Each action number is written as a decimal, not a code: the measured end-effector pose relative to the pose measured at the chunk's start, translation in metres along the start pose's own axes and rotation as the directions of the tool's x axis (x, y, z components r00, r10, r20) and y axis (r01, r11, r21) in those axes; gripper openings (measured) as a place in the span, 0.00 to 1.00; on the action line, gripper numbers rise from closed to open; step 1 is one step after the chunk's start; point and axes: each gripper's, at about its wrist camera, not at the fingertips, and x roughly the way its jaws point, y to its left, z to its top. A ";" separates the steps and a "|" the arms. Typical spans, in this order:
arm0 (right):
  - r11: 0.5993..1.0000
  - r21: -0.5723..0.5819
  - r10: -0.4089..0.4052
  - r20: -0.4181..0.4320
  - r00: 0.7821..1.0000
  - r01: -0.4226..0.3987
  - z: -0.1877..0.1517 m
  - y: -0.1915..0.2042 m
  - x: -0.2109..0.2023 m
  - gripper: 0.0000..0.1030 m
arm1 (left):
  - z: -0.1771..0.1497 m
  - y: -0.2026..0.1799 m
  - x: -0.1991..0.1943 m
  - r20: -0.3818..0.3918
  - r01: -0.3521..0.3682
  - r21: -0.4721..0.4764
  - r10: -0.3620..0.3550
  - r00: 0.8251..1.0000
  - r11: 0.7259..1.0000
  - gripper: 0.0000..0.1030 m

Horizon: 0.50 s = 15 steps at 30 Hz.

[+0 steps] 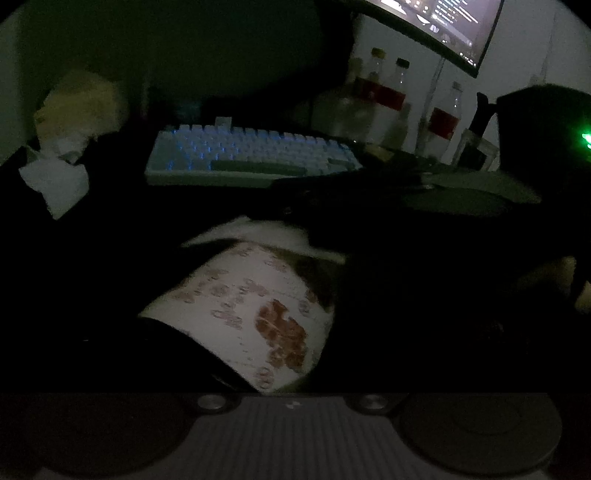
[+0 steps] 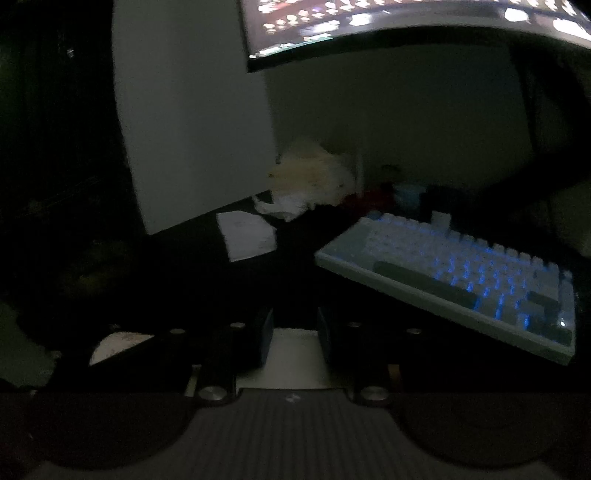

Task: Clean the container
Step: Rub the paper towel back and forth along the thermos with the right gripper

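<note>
Container [image 1: 255, 314], white with brown prints, lies tilted, mouth facing away.

Both wrist cameras look forward and downward from close above a dim worktop, the left placing the backlit keyboard [image 1: 251, 157] at upper centre, the right at right [image 2: 458, 280], and both sharing the monitor [image 1: 436, 26] along the top.

No legible text; monitor [image 1: 439, 22] writing, bottle [image 1: 445, 118] labels perhaps too blurred.
</note>
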 end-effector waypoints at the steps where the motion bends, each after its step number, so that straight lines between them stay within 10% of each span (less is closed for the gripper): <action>1: 1.000 0.002 0.031 0.005 1.000 -0.031 0.000 0.004 -0.001 0.30 | 0.000 0.001 0.002 -0.003 0.006 0.001 -0.006 1.000 1.000 1.00; 7: 0.987 -0.019 0.160 0.021 0.987 -0.159 0.000 0.015 -0.004 0.29 | -0.004 0.003 0.004 0.002 0.004 0.015 -0.005 1.000 1.000 1.00; 12: 0.999 0.017 -0.037 0.013 0.999 0.037 0.004 -0.006 0.006 0.29 | -0.007 0.005 0.004 0.012 0.004 0.013 -0.004 1.000 1.000 1.00; 15: 1.000 0.008 -0.018 0.014 1.000 0.018 0.005 0.002 0.004 0.30 | -0.007 0.004 0.005 0.015 -0.002 0.018 0.002 1.000 1.000 1.00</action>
